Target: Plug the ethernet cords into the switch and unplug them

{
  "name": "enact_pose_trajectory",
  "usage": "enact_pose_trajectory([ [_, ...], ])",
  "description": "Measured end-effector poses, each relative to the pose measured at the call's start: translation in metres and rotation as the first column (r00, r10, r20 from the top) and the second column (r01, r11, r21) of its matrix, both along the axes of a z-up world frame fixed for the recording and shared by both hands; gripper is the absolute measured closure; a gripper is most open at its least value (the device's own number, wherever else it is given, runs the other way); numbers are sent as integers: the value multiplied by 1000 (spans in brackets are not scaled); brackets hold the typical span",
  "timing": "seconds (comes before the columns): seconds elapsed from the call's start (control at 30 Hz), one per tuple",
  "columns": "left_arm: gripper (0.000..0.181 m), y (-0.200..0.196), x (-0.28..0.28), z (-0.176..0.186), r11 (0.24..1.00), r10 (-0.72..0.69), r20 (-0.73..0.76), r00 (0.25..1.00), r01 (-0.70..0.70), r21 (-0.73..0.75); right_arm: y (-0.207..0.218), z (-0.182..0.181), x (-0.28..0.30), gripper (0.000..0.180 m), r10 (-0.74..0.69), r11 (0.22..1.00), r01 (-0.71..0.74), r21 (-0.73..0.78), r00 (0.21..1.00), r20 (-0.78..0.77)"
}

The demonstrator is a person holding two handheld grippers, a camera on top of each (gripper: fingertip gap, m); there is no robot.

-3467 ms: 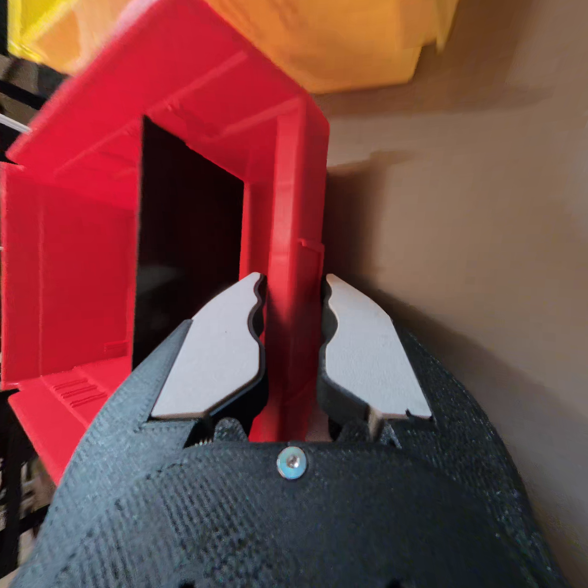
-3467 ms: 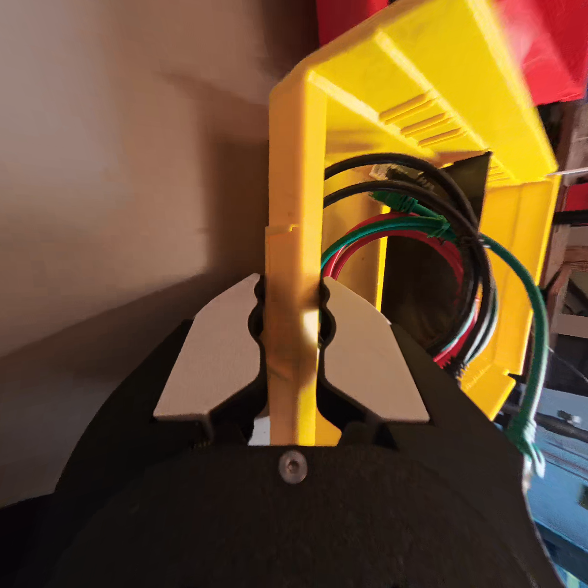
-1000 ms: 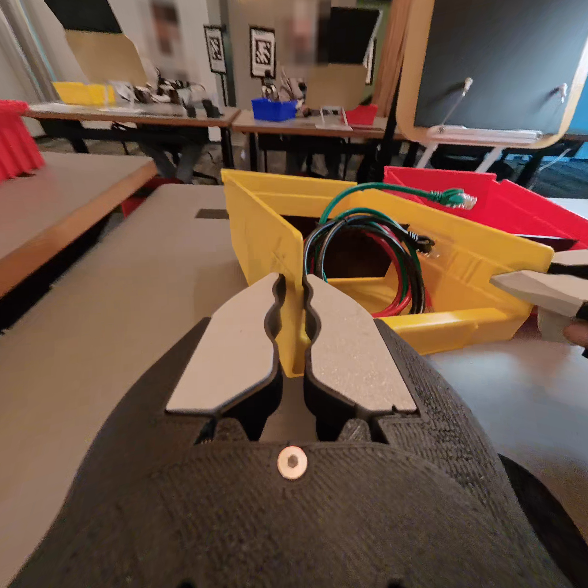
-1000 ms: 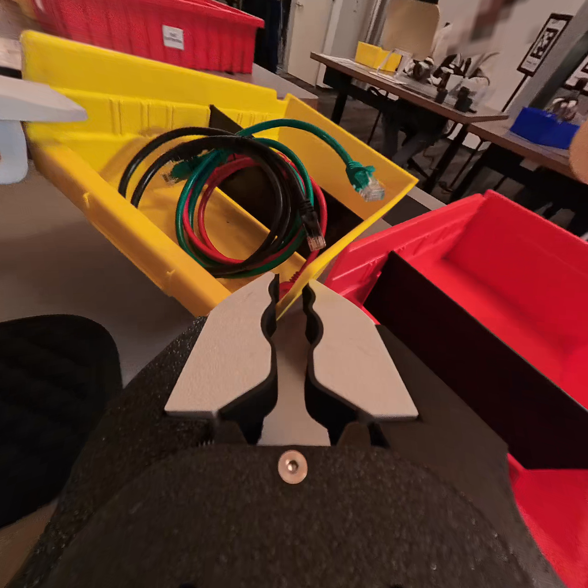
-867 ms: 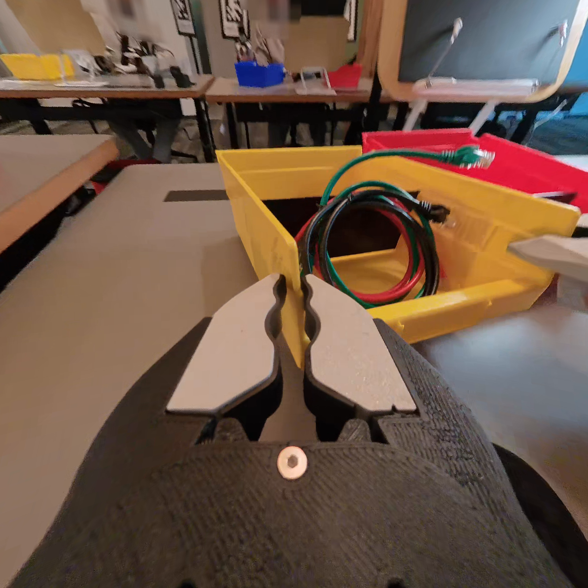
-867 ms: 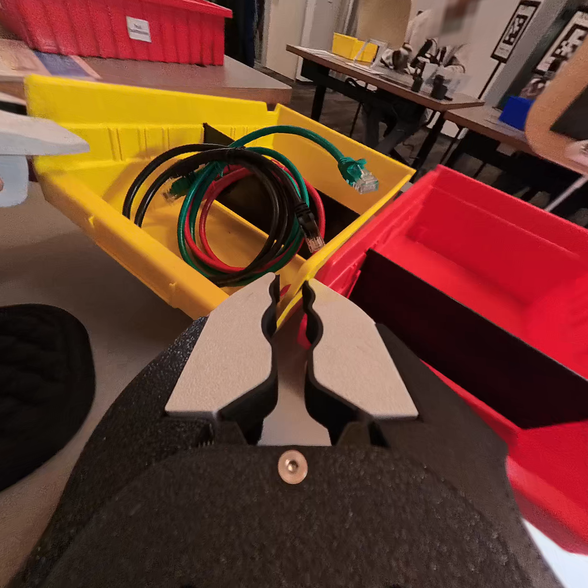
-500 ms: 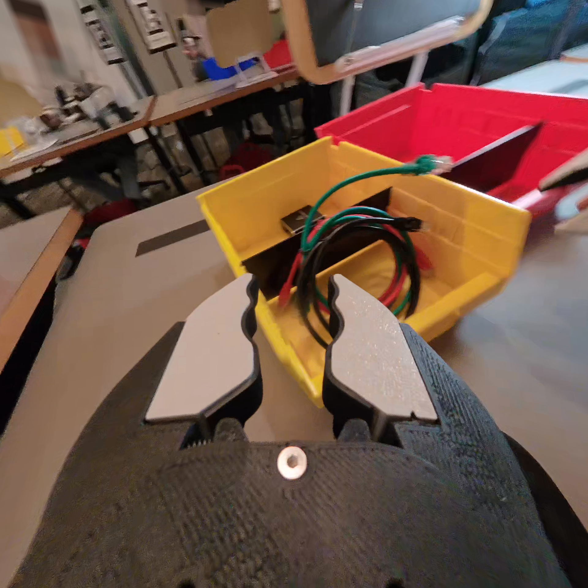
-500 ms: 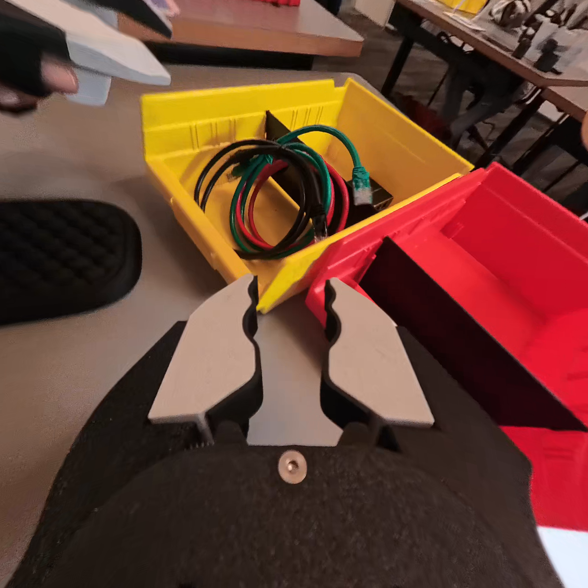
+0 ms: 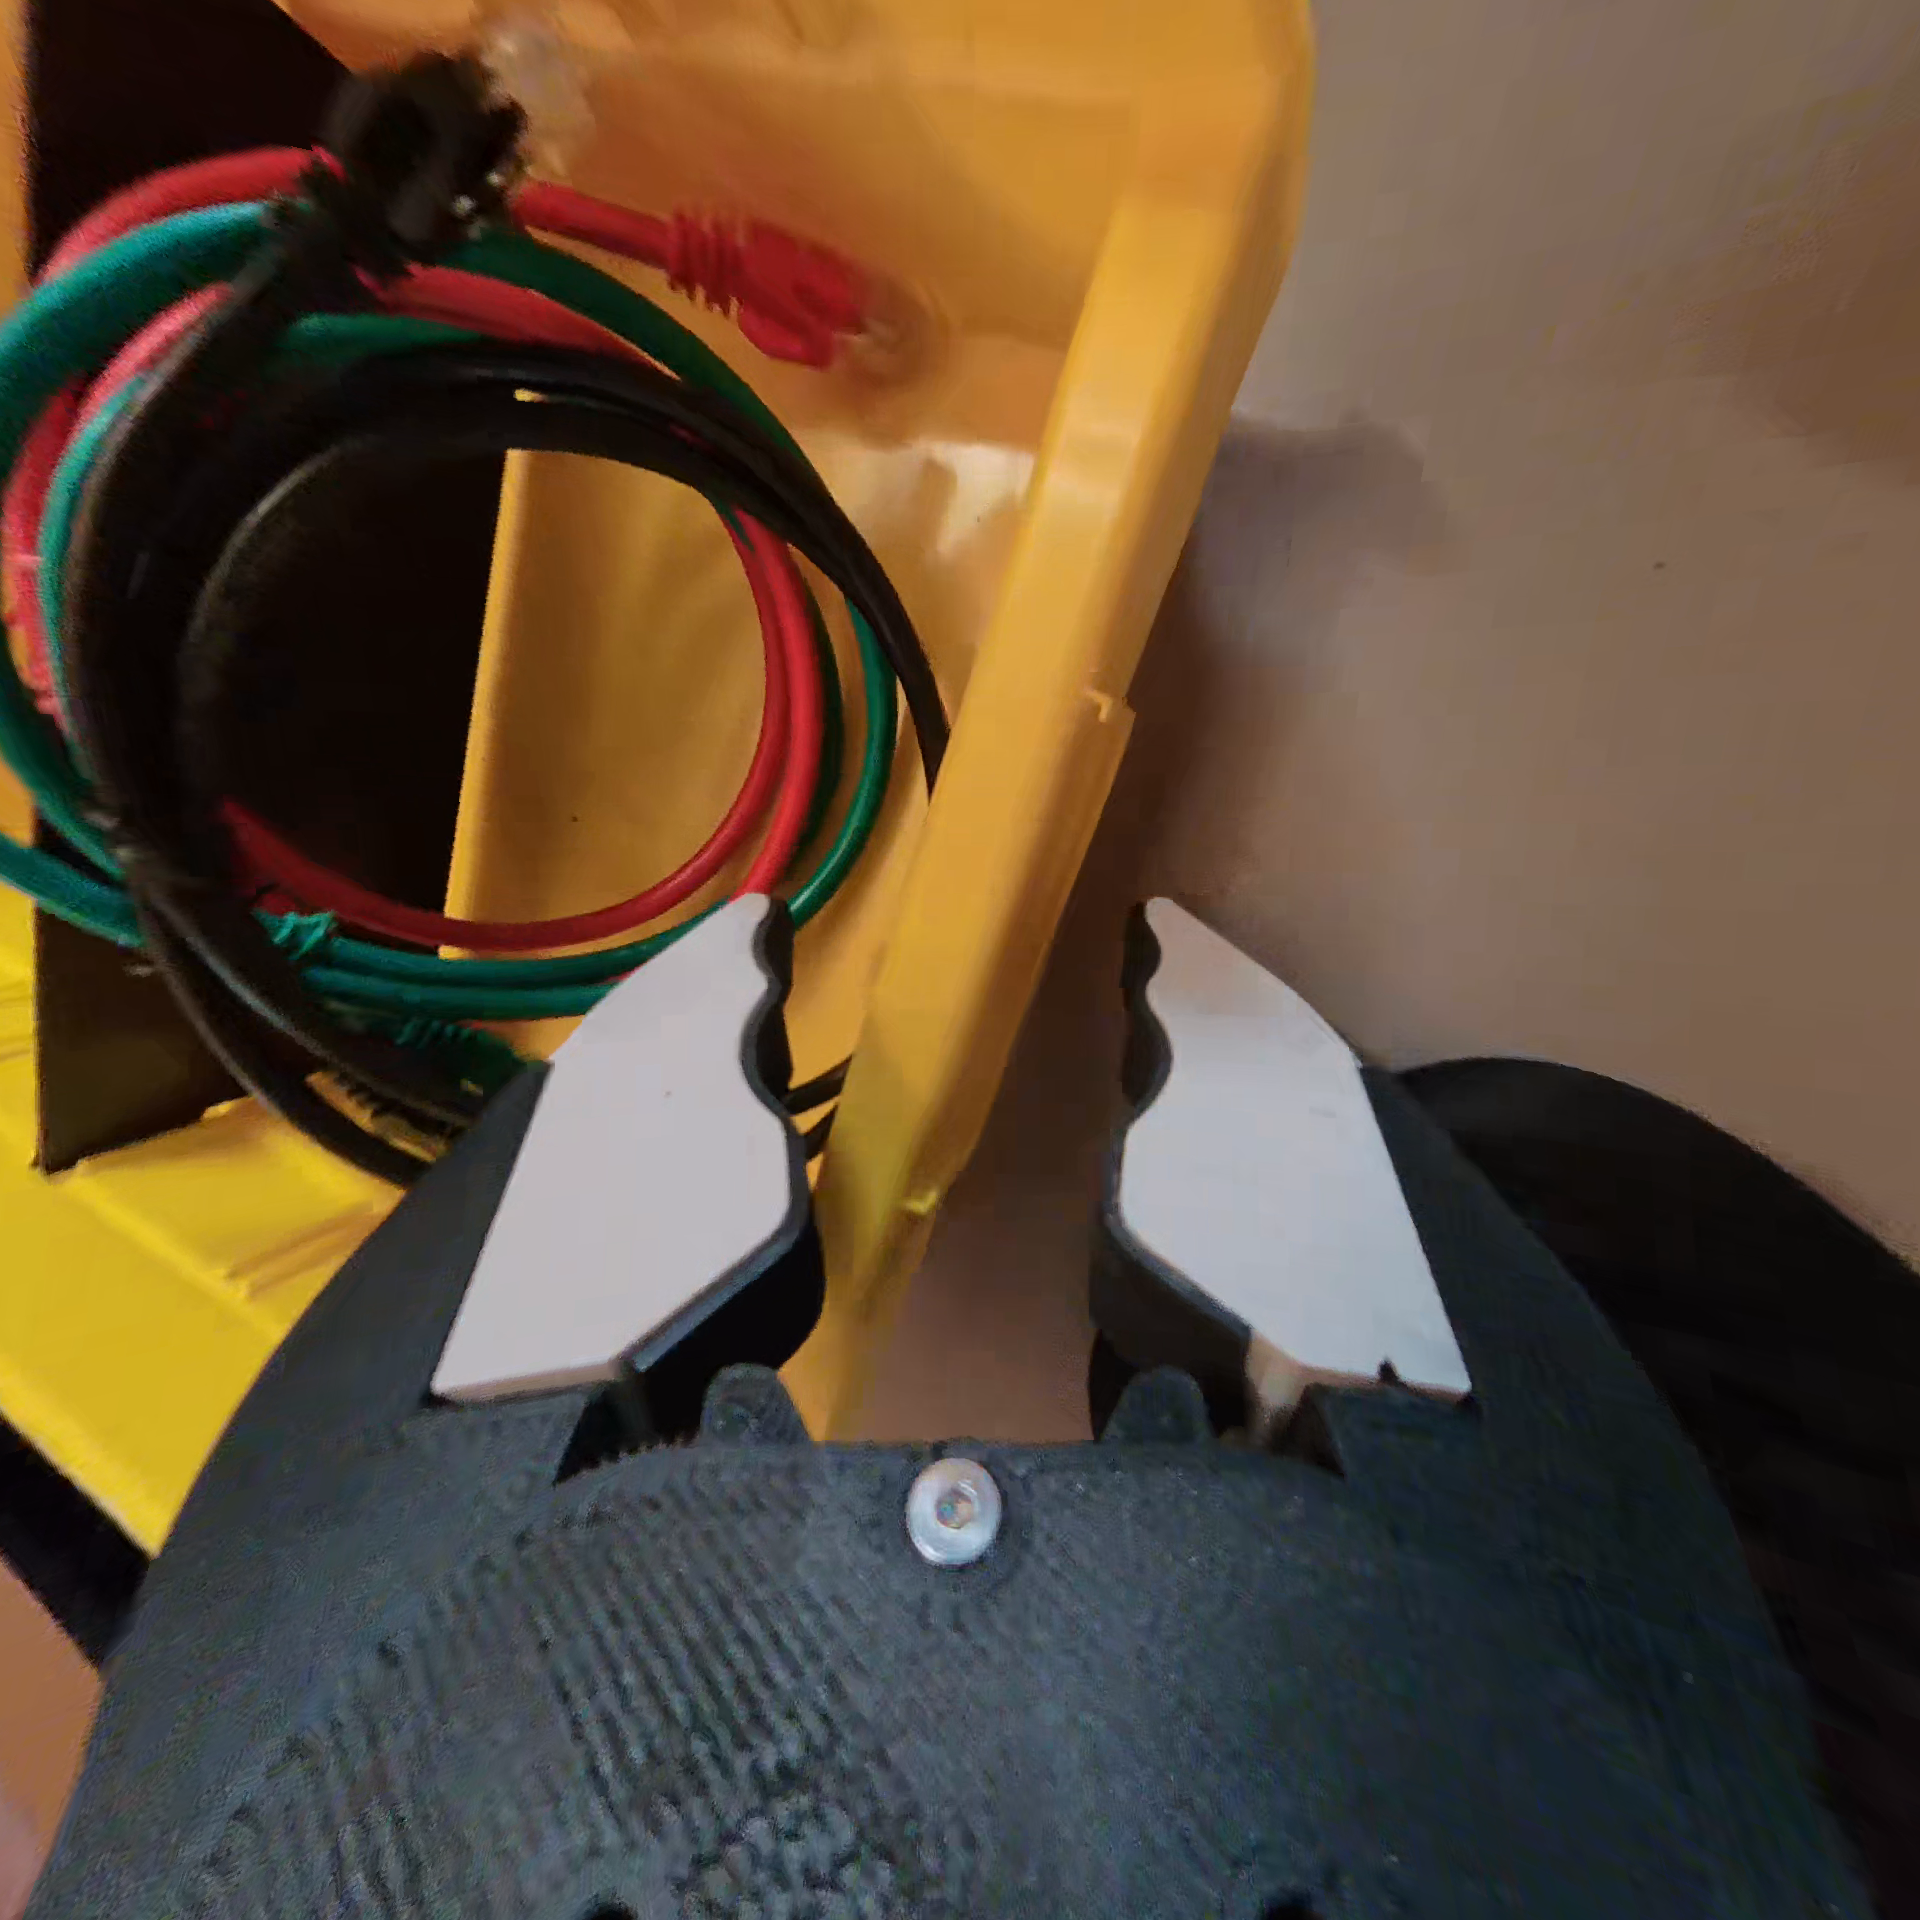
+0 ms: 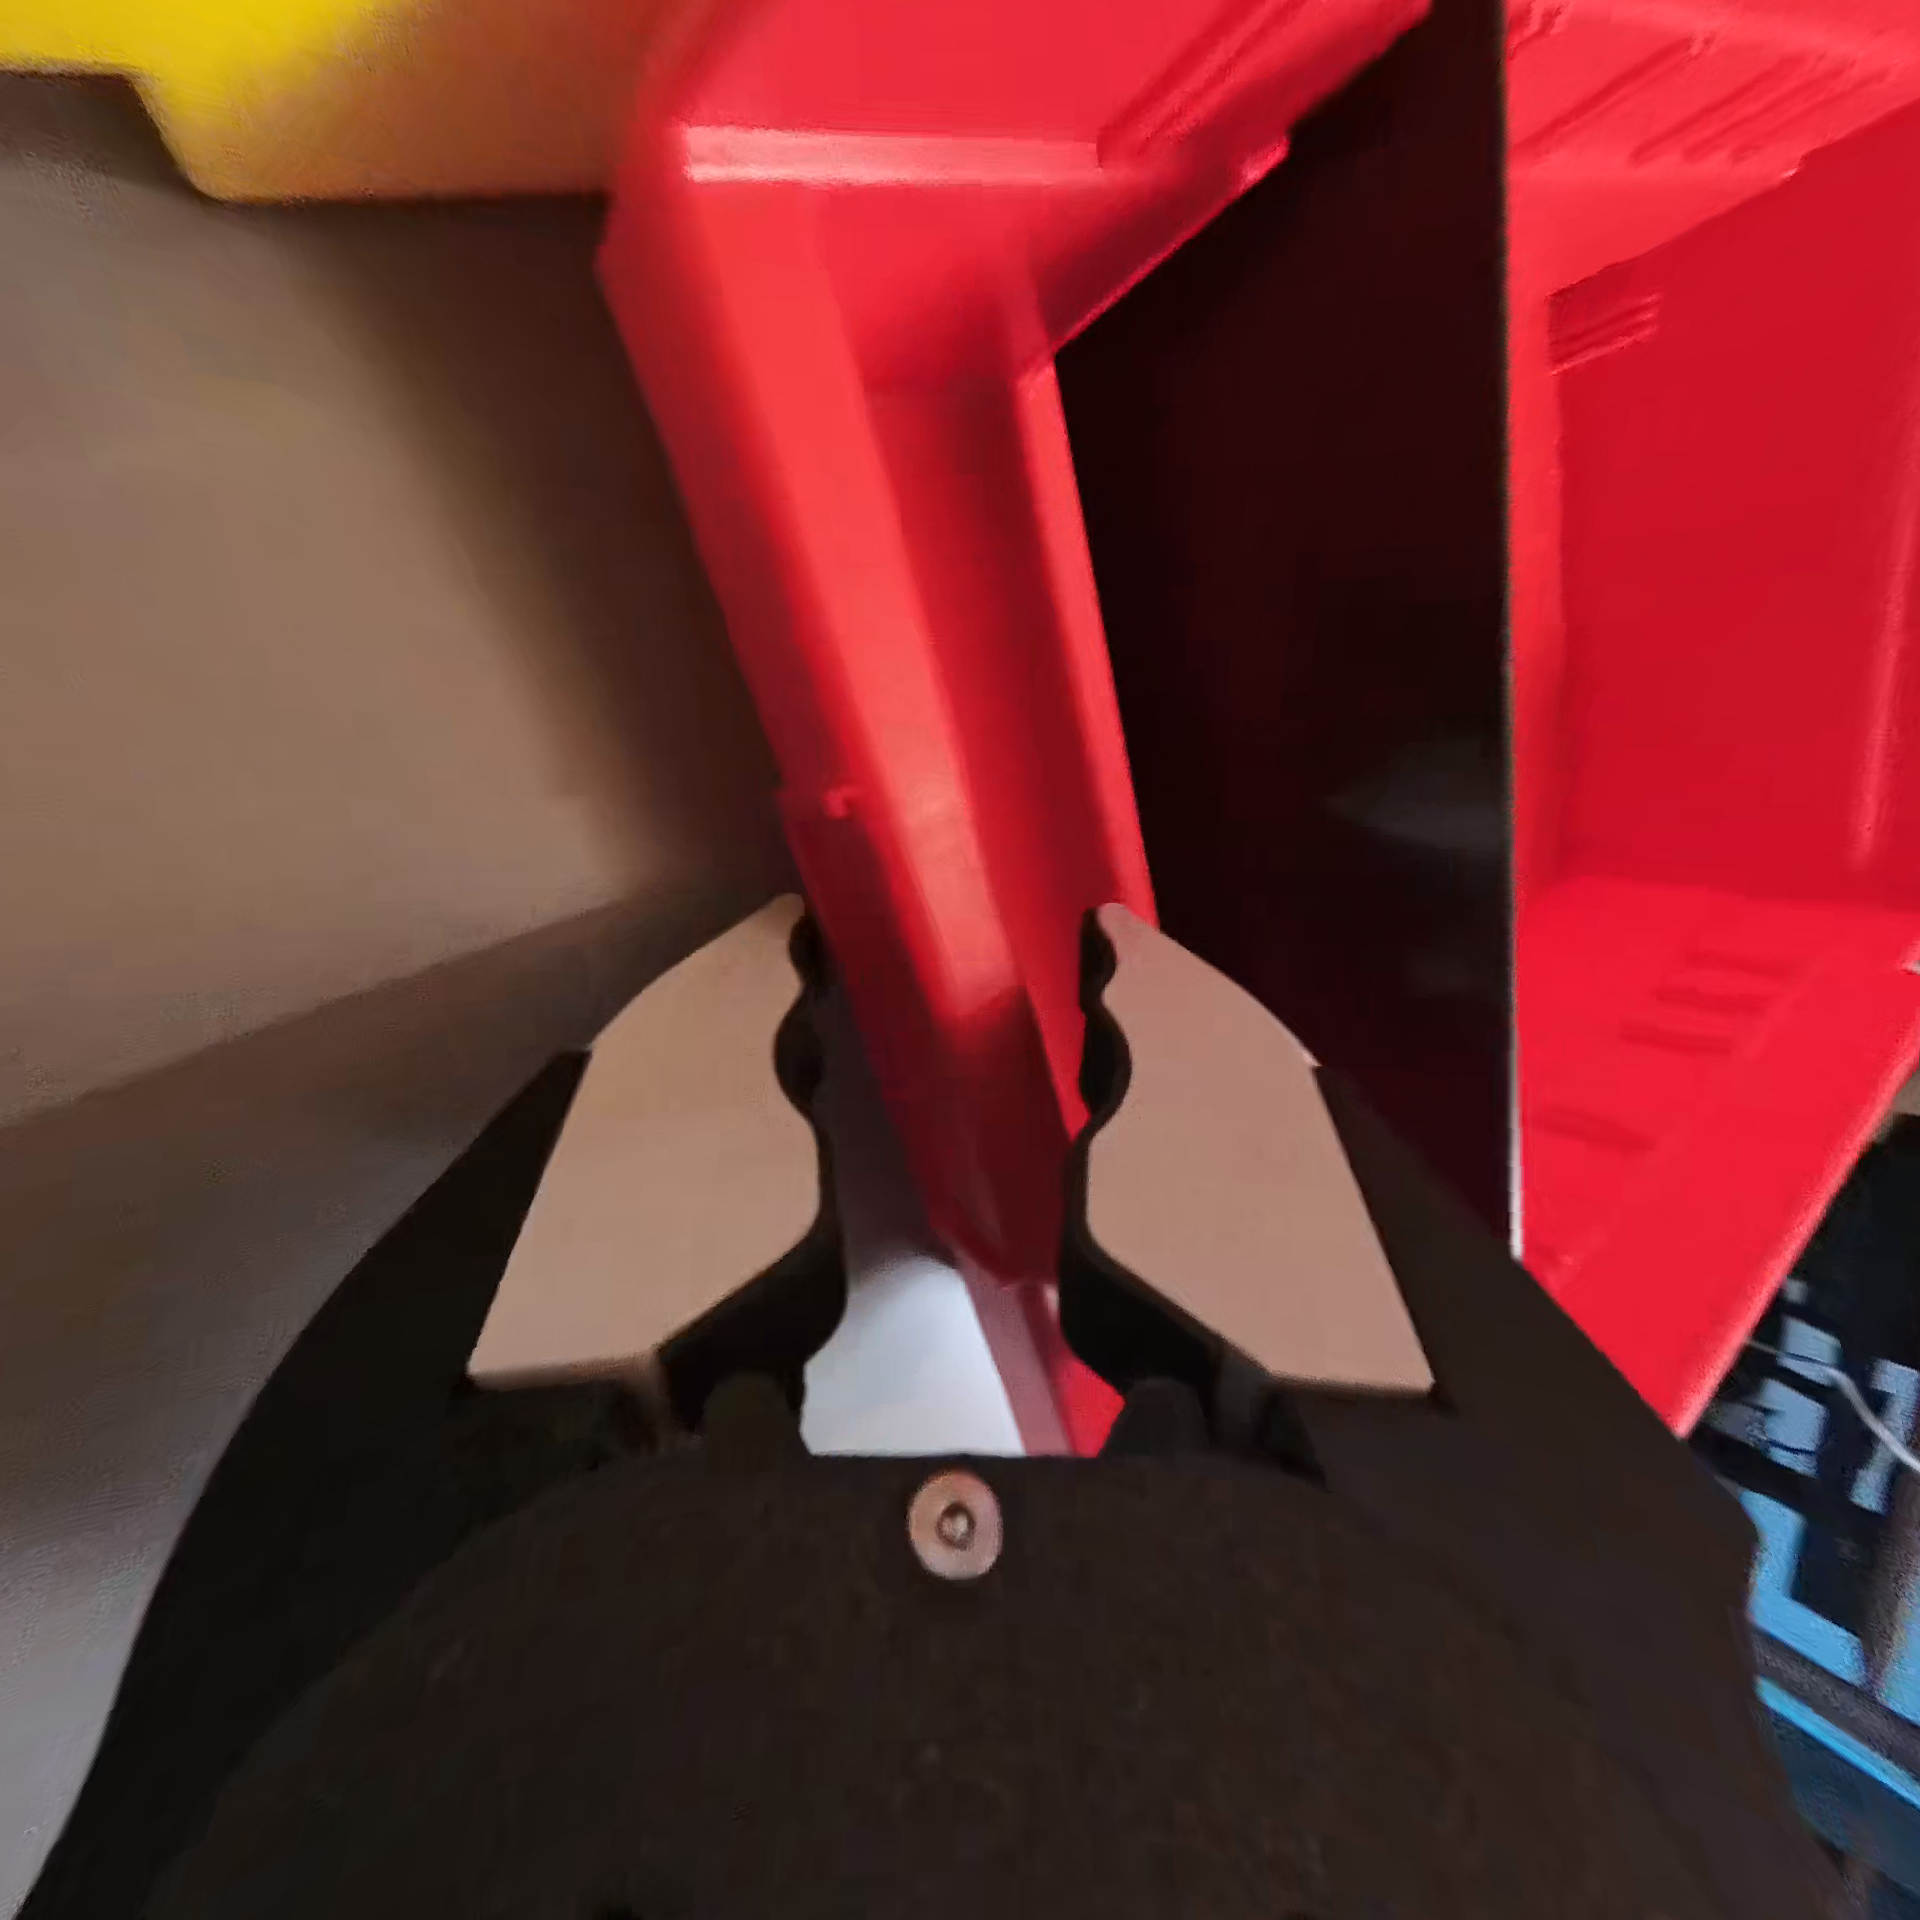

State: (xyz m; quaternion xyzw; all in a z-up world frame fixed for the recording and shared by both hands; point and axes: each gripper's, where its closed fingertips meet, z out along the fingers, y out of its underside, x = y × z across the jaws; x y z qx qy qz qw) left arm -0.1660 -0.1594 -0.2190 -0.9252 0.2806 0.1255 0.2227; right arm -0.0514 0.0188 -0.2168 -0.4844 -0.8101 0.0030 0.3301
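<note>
Coiled ethernet cords lie in a yellow bin [image 9: 1049, 644]: a red cord [image 9: 774, 665], a green cord [image 9: 873, 727] and a black cord [image 9: 904, 644]. A red plug [image 9: 790, 281] rests against the bin's inner wall. No switch shows. My left gripper [image 9: 956, 914] is open and straddles the yellow bin's wall, with the left finger inside by the cords and the right finger outside over the table. My right gripper [image 10: 948, 916] is open and straddles the wall of an empty red bin [image 10: 862, 520].
A black divider [image 9: 94, 1039] stands in the yellow bin behind the cords. Another black divider [image 10: 1299, 623] crosses the red bin. The yellow bin's corner [image 10: 364, 94] touches the red bin. A black pad [image 9: 1662, 1299] lies on the tan table [image 10: 312, 623]. About 20 cm separates my left fingertips from my right. Between my left fingertips and the red plug [image 9: 790, 281] there is roughly 10 cm.
Both grippers have dropped from above the bins onto their walls: the left over the yellow bin's wall, the right over the red bin's wall. Both stay open.
</note>
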Motion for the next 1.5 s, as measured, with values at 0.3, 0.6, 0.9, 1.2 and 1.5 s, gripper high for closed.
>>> enact_pose_trajectory([
  [0.3,147,8,9,-6,998,-3,3,1000,3,62,5,3,64,145,-68,994,64,87,997,45],
  [0.6,146,0,-2,-5,994,8,9,1000,-9,109,17,3,194,142,-264,959,262,106,964,9],
  [0.9,146,34,-26,-5,992,39,6,999,-40,121,107,3,212,147,-374,910,368,193,927,-5],
  [1.2,146,70,-64,-6,990,83,23,996,-85,112,179,3,201,148,-402,893,391,221,915,5],
  [1.5,140,72,-63,1,977,111,59,992,-120,178,159,16,202,134,-404,903,414,116,909,-102],
])
